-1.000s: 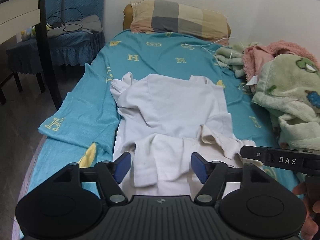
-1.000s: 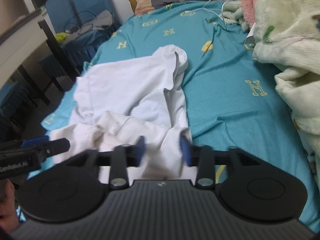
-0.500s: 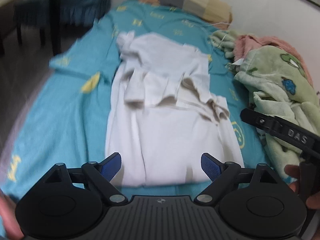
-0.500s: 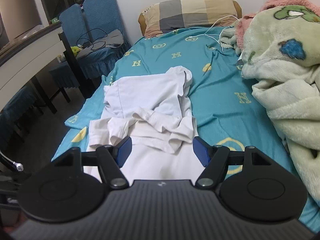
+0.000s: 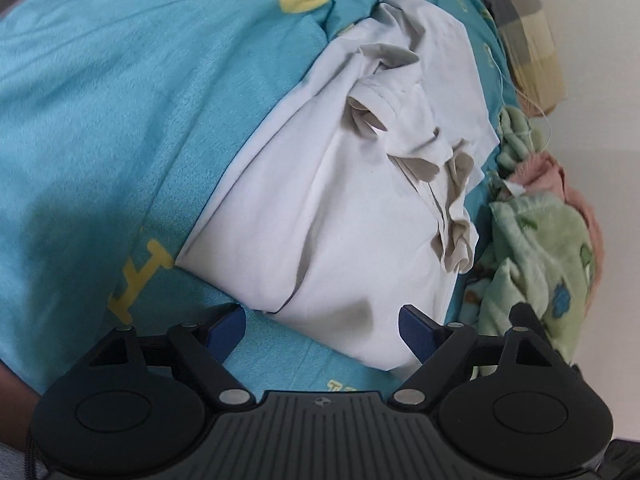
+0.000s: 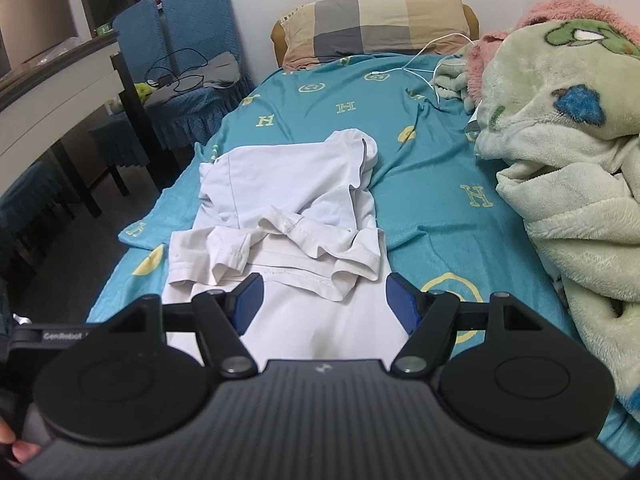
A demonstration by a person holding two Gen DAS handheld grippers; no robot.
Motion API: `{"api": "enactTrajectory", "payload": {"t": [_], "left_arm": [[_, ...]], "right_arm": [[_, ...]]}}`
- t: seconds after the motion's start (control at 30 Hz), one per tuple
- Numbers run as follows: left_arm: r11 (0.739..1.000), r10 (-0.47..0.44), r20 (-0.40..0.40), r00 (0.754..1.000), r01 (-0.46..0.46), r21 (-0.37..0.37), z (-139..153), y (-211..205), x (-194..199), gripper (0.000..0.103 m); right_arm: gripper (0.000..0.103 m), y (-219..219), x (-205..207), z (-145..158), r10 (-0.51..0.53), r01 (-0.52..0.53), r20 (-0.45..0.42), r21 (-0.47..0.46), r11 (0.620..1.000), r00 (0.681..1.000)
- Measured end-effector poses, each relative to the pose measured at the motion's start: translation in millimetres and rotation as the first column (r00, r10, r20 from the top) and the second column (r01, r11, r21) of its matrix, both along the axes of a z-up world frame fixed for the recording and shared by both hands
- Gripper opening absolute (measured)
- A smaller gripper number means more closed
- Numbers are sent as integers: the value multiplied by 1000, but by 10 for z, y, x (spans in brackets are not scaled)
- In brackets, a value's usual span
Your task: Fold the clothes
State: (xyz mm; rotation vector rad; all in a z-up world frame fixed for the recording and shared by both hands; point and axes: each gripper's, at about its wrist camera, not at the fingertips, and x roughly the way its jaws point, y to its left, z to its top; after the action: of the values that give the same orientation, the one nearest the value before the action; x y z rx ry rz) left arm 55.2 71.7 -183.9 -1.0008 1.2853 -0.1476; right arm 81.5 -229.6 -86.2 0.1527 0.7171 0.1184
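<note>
Shirt, white, lies on the bed along its length, on the teal sheet printed with yellow letters; its near half is smooth and folded over, its far half rumpled, with sleeves and hems bunched across the middle. Left tool hangs over the near folded edge of the shirt, view tilted; its jaws are closing but stand wide apart — the blue pads press on nothing, one over the sheet, the other over the shirt's edge. Right tool is released, jaws spread wide above the smooth near part of the shirt; nothing gripped between them. Fleece blanket, green with pink beneath, is heaped along the right side of the bed, apart from the shirt; checked pillow at the head; white cable trails near it; blue chair beside the bed.
</note>
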Motion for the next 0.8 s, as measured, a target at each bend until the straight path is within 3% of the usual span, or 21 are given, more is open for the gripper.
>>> {"api": "enactTrajectory", "payload": {"t": [0.17,0.27,0.4,0.47,0.53,0.6,0.63,0.67,0.8], "left_arm": [[997,70,2,998,-70,30,-30,47,-24,66],[991,121,22,992,-122,56,-18,98,-45,45],[983,165,65,984,-169,67,36,161,-74,16],[981,170,99,980,-177,73,92,164,-87,13],[979,177,137,975,-189,77,154,169,-108,12],[977,184,170,968,-200,79,218,174,-127,11],[975,189,185,964,-207,80,256,173,-136,11],[974,195,196,961,-214,79,288,179,-135,11],[969,219,214,952,-238,65,365,202,-109,11]], "right_arm": [[70,4,4,-3,10,-10,-1,9,1000,1000],[70,14,-6,-10,16,-16,-8,19,1000,1000],[70,-27,-15,-22,20,-16,-39,109,994,999],[70,-83,-13,-62,40,-19,-87,234,972,995],[70,-158,-5,-170,81,-1,-170,425,905,982],[72,-210,-4,-386,137,61,-266,621,781,954],[72,-213,-9,-506,167,102,-309,694,712,936],[72,-188,-16,-611,188,137,-344,731,669,920],[72,-95,-29,-899,207,238,-440,758,607,874]]}}
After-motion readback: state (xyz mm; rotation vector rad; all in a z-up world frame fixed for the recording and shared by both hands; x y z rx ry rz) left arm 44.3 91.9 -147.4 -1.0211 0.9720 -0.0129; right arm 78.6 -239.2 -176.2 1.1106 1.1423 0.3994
